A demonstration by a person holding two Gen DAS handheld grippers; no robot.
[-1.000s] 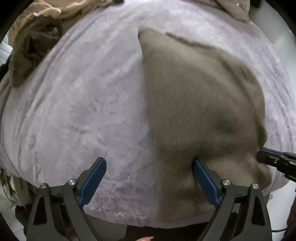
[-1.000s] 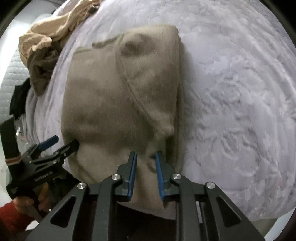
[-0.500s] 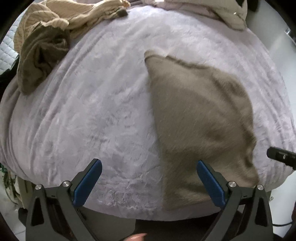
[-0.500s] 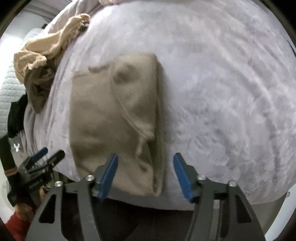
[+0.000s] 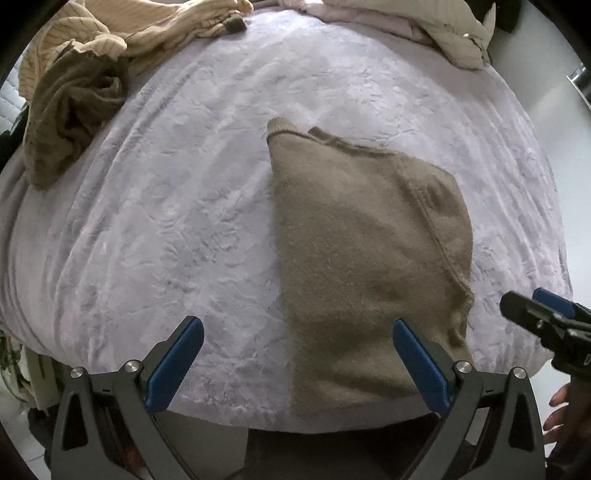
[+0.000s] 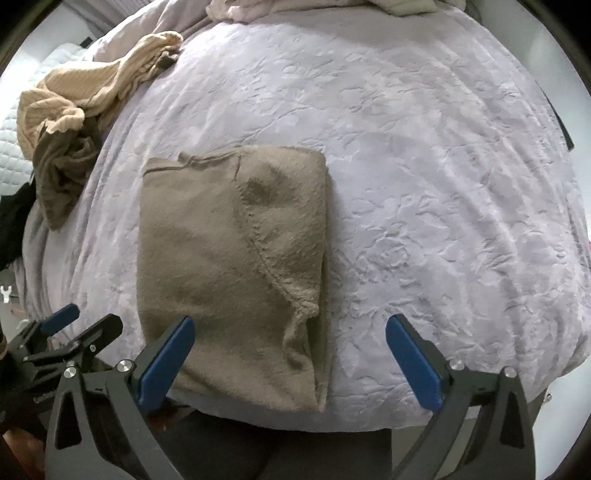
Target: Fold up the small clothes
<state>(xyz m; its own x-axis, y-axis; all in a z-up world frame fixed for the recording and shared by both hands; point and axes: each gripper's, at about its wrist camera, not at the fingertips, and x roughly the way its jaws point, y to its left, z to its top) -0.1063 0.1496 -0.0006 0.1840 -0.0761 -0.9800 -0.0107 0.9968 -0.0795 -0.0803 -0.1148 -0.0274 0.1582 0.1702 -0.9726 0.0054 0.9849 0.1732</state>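
A taupe fleece garment [image 5: 362, 251] [image 6: 229, 258] lies folded into a rough rectangle on the lilac bedspread [image 5: 166, 221] [image 6: 424, 166], its near edge hanging at the bed's front. My left gripper [image 5: 295, 362] is open above the bed's front edge, its right finger over the garment's near corner, nothing held. My right gripper [image 6: 290, 360] is open too, straddling the garment's near right corner without touching it. The right gripper also shows at the right edge of the left wrist view [image 5: 546, 321]; the left one shows at the lower left of the right wrist view [image 6: 70, 332].
A heap of beige and brown clothes [image 5: 74, 81] [image 6: 74, 122] sits at the far left of the bed. More pale fabric [image 5: 436, 26] lies along the far edge. A hand [image 5: 557, 410] is at the lower right. White floor lies past the right side.
My right gripper let go of the garment's near corner and opened wide. Both grippers pulled back toward the bed's front edge, so more of the bed shows. The garment stays folded.
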